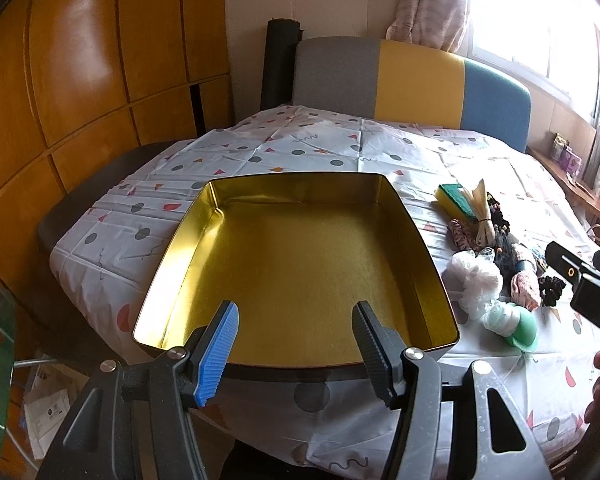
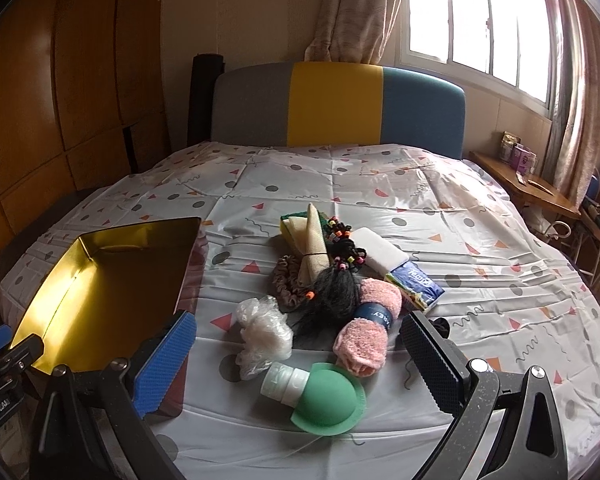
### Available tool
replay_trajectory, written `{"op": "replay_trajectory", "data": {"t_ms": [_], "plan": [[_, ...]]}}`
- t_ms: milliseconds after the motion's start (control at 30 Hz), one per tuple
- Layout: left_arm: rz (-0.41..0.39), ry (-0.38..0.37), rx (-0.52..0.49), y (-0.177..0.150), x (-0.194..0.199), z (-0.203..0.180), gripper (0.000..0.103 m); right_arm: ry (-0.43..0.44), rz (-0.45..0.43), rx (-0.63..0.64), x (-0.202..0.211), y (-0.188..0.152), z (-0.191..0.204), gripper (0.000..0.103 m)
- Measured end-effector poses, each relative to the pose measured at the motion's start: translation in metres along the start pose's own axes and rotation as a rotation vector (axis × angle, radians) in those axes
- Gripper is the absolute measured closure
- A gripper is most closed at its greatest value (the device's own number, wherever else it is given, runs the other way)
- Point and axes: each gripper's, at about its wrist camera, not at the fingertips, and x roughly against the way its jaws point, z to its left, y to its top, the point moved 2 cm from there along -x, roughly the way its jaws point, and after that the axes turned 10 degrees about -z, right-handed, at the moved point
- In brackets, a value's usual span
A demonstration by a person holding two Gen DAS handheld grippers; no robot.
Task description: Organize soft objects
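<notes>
Tin: the empty gold-lined rectangular metal tin lay left, ready as a container.
Pile: the heap of soft items lay right on the bed.
Claws: left claw and right claw both gaped apart, empty.

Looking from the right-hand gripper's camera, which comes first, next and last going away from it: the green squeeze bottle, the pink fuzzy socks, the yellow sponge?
From the right gripper:
1. Green squeeze bottle, nearest, lying just ahead between the fingers.
2. Pink fuzzy socks, just beyond it, slightly right.
3. Yellow sponge, farthest, at the pile's far end toward the headboard.
</notes>
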Motion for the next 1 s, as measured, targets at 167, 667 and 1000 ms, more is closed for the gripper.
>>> {"op": "replay_trajectory", "data": {"t_ms": [167,667,1000], "plan": [[0.007,-0.005,-0.012,0.000,-0.001,-0.003,0.043,-0.016,-0.007,-0.009,-0.001,0.003,-0.012,0.000],[0.055,-0.307,-0.056,0.013,-0.004,-0.045,0.029,-0.028,0.019,-0.112,-0.030,0.025,-0.110,0.000],[0.177,-0.502,-0.195,0.032,-0.036,-0.134,0.029,-0.087,0.112,-0.296,-0.064,-0.007,-0.188,0.000]]}}
